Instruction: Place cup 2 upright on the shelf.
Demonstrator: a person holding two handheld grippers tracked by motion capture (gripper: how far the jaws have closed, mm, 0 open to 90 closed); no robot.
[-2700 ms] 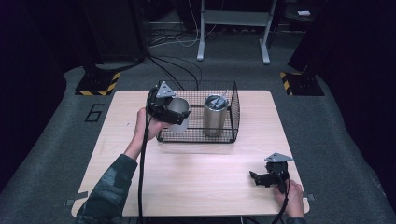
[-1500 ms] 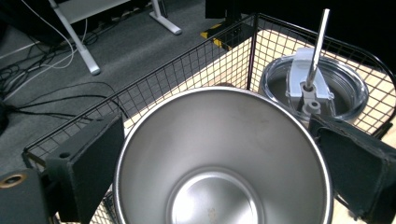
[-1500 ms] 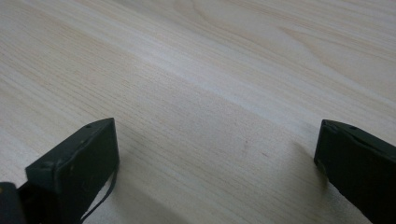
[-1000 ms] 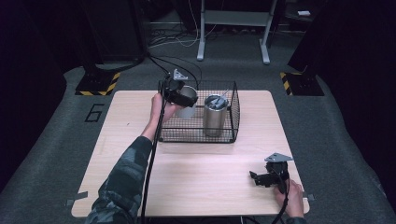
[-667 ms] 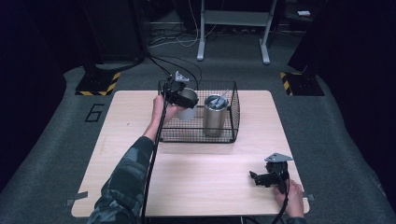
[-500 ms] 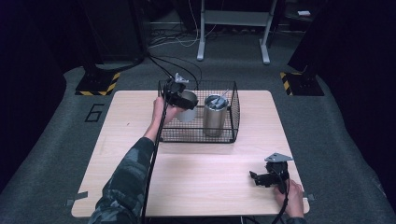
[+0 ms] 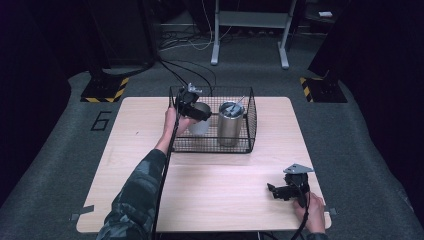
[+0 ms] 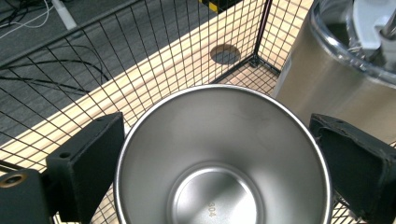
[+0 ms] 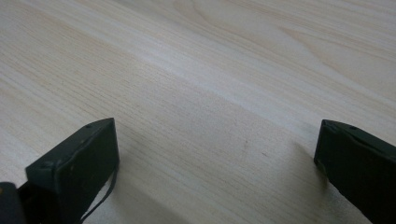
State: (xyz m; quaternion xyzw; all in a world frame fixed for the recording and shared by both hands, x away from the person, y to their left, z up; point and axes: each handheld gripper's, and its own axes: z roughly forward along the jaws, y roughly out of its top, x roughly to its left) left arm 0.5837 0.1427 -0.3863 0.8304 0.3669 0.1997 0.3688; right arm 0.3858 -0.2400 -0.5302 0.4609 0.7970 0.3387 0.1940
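Observation:
A plain steel cup [image 7: 199,125] hangs upright in the left half of a black wire basket [image 7: 215,149], with my left gripper [image 7: 192,107] shut on it from above. In the left gripper view the cup's open mouth [image 8: 219,158] sits between both jaws, which press on its rim. To the right of it in the basket stands a taller steel tumbler [image 7: 230,125] with a clear lid [image 8: 355,42]. Whether the cup touches the basket floor I cannot tell. My right gripper [image 7: 280,191] rests open on the table near the front right corner, with bare wood [image 9: 217,140] between its jaws.
The basket wire [image 8: 93,70] rises close behind the cup, and the tumbler's wall [image 8: 317,88] stands just beside one jaw. The wooden table [image 7: 225,190] spreads in front of the basket. Cables and a stand's legs [image 7: 250,45] lie on the floor beyond.
My left gripper carried the cup from the basket's left side up over the wall, rightward, then a little down inside. The right gripper stayed still.

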